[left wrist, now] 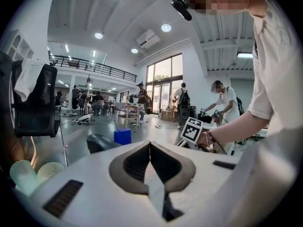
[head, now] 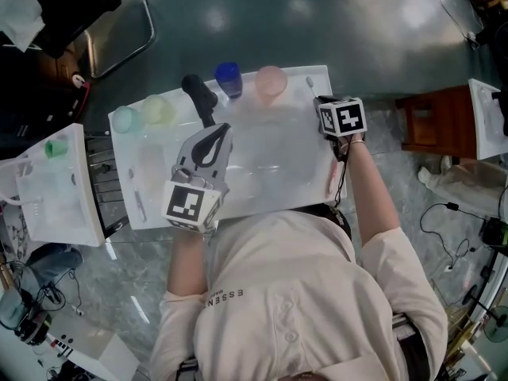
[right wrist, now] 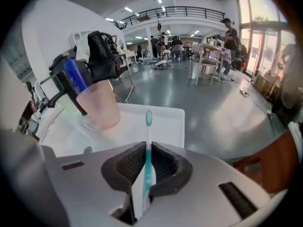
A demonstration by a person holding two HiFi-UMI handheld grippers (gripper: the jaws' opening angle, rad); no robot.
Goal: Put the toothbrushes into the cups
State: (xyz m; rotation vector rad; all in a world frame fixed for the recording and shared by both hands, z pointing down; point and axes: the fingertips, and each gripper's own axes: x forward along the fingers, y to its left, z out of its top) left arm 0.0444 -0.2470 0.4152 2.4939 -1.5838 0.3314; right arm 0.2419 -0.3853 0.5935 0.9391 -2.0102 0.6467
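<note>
- The white rectangular plastic tray (head: 270, 173) carries everything; four cups stand along its far edge, and the work is at its far right corner.
- The left gripper (left wrist: 150, 145) is held low over the near-left part of the tray, with its jaws together on nothing; it has no share in this step and is best kept well clear of the cups.
- The right gripper (right wrist: 147, 150) points steeply down at the far right corner; its jaws are pinched onto the handle of a toothbrush, with the ribbed pads pressing it from both sides.
- The translucent pink plastic cup (right wrist: 100, 109) is probably the target, being the nearest; the dark blue cup (head: 228, 76) stands just beside it, and the mint-green cup (head: 125, 119) and yellow-green cup (head: 159, 109) are well apart at the far left.
- The slim teal-and-white plastic toothbrush (right wrist: 147, 160) runs straight along the jaws; its bristle head juts past the tips, and the handle end sits back between them.
- In the right gripper view the pink cup lies ahead and to the left of the brush head, near but not touching.
- To do the step well, I judge the brush should be lifted clear of the tray, carried left above the pink rim, tipped so that one end drops inside, and released only then; a light cup may topple if its rim is knocked.
</note>
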